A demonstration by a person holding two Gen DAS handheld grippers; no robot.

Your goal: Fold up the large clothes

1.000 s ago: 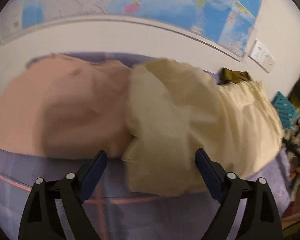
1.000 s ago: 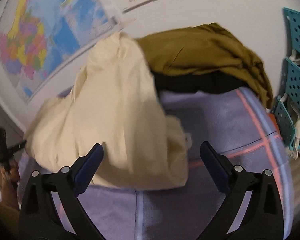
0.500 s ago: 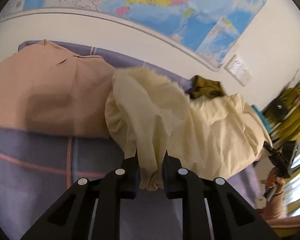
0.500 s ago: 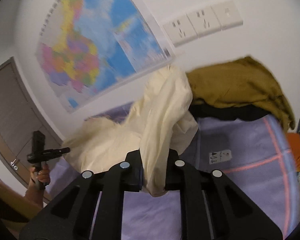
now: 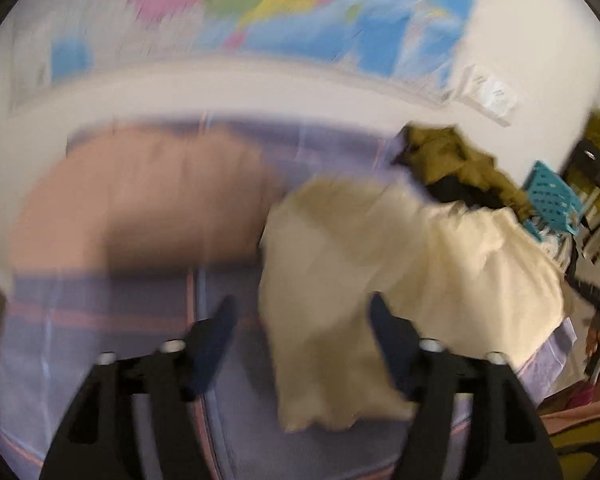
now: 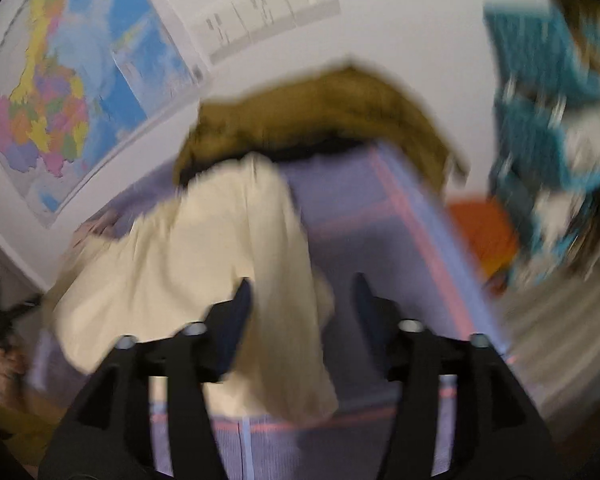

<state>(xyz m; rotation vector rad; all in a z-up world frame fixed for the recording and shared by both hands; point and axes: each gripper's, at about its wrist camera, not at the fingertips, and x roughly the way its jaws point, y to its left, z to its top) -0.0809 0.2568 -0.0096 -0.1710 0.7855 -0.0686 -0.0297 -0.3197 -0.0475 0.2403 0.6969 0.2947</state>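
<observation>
both your left gripper (image 5: 300, 312) and right gripper (image 6: 302, 292) gape empty over the soft, light cream garment (image 5: 380, 264), so pinch its near-edge corners.

No text, label, brand or number can be read in either view; both are smeared by motion blur. A coloured wall map (image 5: 308, 12) carries patches of pink, green, yellow and blue, and any place names printed on it are too blurred to make out. In the right wrist view the same map (image 6: 72, 92) shows only coloured regions. A row of white wall sockets (image 6: 268, 12) has dark smudges where markings may be, none legible.
</observation>
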